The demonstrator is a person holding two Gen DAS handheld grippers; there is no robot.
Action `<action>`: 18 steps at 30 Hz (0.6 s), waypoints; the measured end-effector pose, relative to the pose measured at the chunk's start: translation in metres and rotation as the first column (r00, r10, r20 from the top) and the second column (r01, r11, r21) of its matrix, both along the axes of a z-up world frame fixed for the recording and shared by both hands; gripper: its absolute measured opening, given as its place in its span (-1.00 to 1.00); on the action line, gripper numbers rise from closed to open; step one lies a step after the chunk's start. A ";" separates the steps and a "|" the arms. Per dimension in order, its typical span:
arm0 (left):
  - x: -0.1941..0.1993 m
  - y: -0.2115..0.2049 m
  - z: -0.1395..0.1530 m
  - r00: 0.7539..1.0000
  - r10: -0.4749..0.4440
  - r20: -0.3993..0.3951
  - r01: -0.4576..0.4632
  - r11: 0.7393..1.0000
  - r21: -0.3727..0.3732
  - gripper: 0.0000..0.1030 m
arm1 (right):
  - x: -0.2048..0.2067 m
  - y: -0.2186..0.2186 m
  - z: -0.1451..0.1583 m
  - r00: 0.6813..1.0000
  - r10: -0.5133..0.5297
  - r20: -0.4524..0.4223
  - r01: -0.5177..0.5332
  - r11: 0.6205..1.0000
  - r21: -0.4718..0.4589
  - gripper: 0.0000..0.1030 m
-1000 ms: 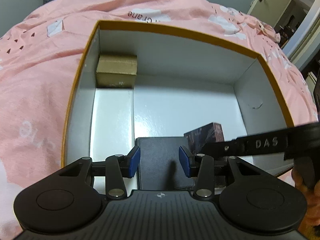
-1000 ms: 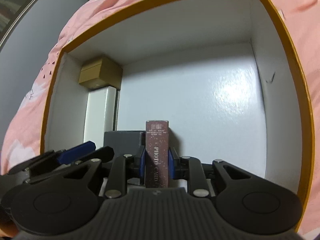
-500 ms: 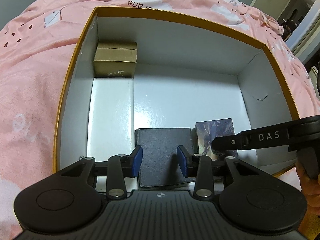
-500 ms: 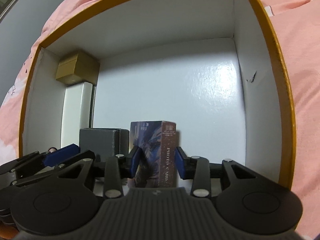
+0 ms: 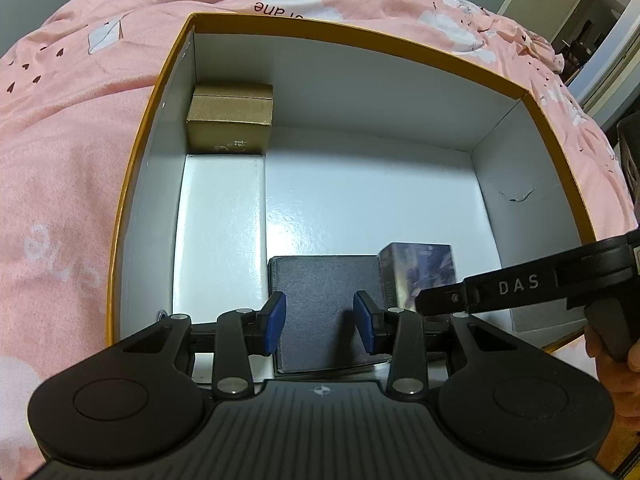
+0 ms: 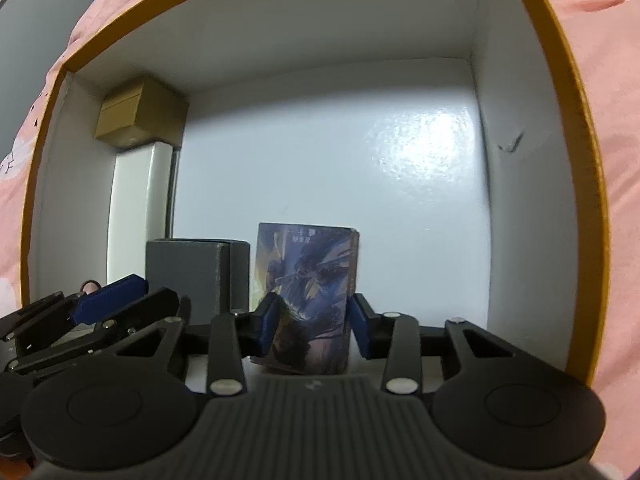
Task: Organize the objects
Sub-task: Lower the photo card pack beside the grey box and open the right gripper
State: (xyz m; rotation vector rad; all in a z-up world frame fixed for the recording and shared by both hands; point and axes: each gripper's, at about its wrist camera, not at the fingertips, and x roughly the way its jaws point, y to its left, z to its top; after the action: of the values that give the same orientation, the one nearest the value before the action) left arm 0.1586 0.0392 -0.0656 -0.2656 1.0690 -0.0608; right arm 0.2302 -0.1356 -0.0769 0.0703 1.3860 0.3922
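The left gripper (image 5: 319,322) hangs released over the dark grey box (image 5: 326,312). The right gripper (image 6: 311,326) straddles the illustrated card box (image 6: 306,292); its jaws are closing, the pads seemingly just clear of the sides. Both boxes lie side by side near the front of the white storage box (image 6: 320,92); farther back sits a brown carton (image 5: 230,122), all on the pink bed (image 5: 72,128).

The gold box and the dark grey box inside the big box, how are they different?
The gold box is shiny tan-gold; the dark grey box is matte charcoal. The gold box sits in the far left corner, while the dark grey box sits at the near side beside the picture card box. The left tongs hover over the grey one, not the gold one. Both are small closed boxes.
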 end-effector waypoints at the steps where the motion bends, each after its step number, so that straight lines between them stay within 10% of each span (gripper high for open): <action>1: 0.000 0.000 0.000 1.000 -0.001 0.001 0.001 1.000 -0.002 -0.14 | 0.000 0.001 0.000 1.000 0.004 -0.002 -0.004 1.000 0.006 -0.27; 18: 0.006 0.001 0.013 0.998 -0.048 0.045 0.050 0.997 -0.057 -0.19 | -0.008 0.003 0.005 1.000 0.025 0.019 -0.025 1.000 0.019 -0.29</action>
State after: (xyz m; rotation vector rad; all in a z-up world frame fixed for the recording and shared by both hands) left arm 0.1643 0.0404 -0.0528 -0.2891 1.0313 -0.1410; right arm 0.2221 -0.1327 -0.0716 0.0647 1.3660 0.4260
